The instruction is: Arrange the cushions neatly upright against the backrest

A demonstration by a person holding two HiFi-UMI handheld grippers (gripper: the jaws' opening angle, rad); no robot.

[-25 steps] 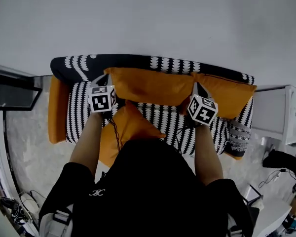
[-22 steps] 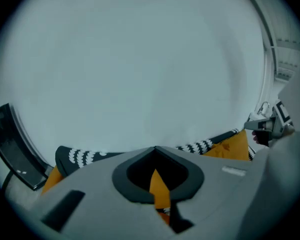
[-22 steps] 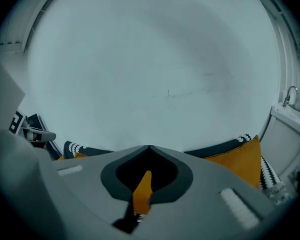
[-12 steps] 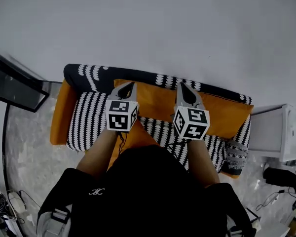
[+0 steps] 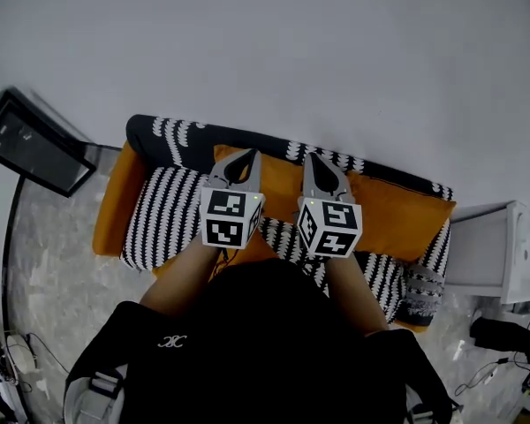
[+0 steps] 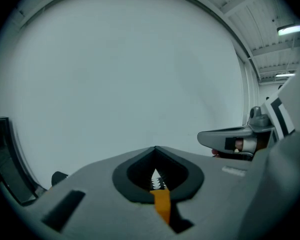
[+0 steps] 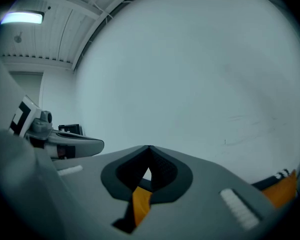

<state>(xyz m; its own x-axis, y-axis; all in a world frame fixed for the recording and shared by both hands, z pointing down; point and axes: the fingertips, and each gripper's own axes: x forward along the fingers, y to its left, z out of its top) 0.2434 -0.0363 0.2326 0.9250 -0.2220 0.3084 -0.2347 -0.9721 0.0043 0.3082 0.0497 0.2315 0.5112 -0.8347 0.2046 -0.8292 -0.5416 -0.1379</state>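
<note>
A black-and-white patterned sofa (image 5: 163, 215) stands against a white wall. An orange cushion (image 5: 281, 184) leans on its backrest in the middle, and a second orange cushion (image 5: 397, 208) leans to the right of it. A third orange cushion (image 5: 247, 248) lies on the seat just in front of the person. My left gripper (image 5: 247, 155) and my right gripper (image 5: 310, 157) hang side by side above the middle cushion, both shut and holding nothing. Each gripper view looks at the bare wall; the left gripper (image 6: 155, 148) and right gripper (image 7: 148, 147) show their jaws closed tip to tip.
The sofa's left end is an orange side panel (image 5: 113, 200). A grey patterned throw (image 5: 421, 283) lies at the sofa's right end. A dark screen (image 5: 34, 151) stands to the left and a white cabinet (image 5: 503, 253) to the right. Cables lie on the floor.
Both grippers have risen from the corners of the middle cushion and drawn closer together. The middle cushion stays leaning on the backrest.
</note>
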